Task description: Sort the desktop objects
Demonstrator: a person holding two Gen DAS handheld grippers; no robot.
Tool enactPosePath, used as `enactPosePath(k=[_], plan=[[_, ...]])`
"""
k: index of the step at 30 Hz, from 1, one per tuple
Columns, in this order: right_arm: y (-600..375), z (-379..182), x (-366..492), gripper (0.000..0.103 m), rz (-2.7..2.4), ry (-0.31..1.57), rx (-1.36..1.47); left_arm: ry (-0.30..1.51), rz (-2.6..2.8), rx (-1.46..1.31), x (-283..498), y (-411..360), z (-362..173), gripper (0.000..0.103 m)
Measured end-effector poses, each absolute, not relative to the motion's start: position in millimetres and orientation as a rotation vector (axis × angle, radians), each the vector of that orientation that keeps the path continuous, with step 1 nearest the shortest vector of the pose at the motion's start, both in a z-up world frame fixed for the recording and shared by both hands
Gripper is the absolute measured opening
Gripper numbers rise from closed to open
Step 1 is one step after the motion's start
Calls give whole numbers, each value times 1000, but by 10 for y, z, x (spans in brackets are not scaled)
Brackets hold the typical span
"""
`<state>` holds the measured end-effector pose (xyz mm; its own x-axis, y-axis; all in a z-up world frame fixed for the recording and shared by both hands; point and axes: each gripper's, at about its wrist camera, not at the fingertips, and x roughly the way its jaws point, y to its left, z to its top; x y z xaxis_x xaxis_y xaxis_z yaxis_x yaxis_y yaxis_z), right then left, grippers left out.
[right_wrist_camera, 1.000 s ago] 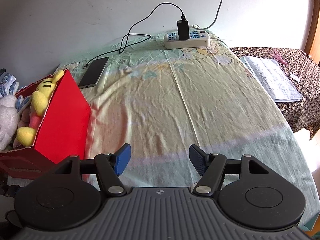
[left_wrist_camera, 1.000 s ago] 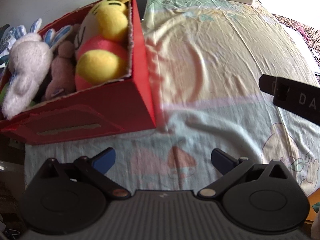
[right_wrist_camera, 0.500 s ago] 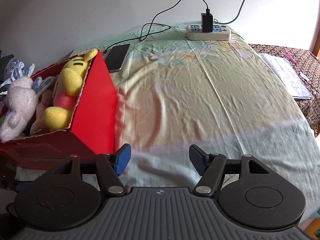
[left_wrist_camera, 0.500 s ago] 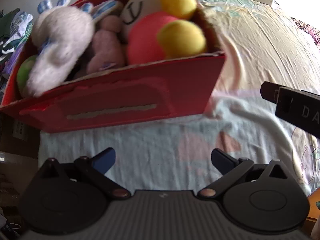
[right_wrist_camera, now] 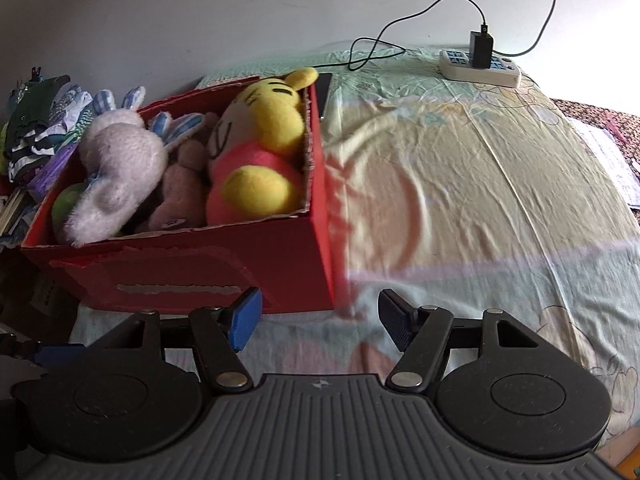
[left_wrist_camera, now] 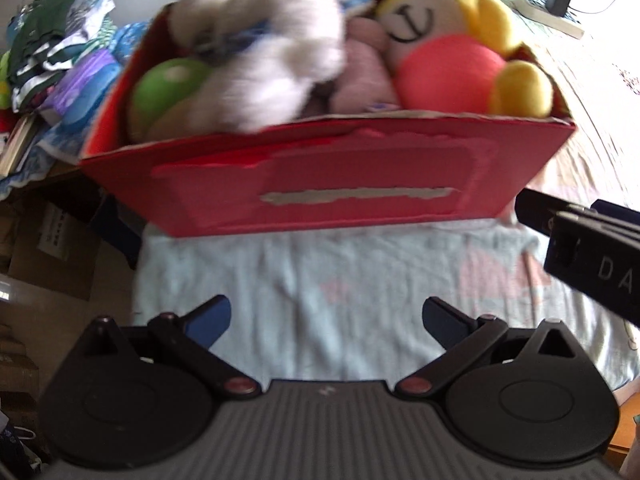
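The only clear lettering is the white capitals "DA" on the black body of the right gripper (left_wrist_camera: 592, 256), which enters the left wrist view from the right edge; the word runs out of frame after those two letters. A cardboard carton (left_wrist_camera: 52, 240) below the bed's left edge carries a white label with dark print, too blurred to read. A small compass-like emblem (right_wrist_camera: 319, 385) sits on the ribbed grey housing in the right wrist view, with no words beside it. The pale strip on the red box (left_wrist_camera: 360, 196) bears no writing.
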<state>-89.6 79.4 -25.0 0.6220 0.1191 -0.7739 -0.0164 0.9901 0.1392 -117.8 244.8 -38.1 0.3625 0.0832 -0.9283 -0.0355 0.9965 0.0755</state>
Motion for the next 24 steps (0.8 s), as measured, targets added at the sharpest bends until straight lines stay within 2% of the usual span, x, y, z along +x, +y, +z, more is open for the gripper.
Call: enactPosePath(k=[13,24], plan=[[1291,149,-988,67,184,826,142,1103,99,7,-1246,2982,-21,102],[1311,454,-779,70,109,733,144,1001,106,48,-952,3054,390,102]])
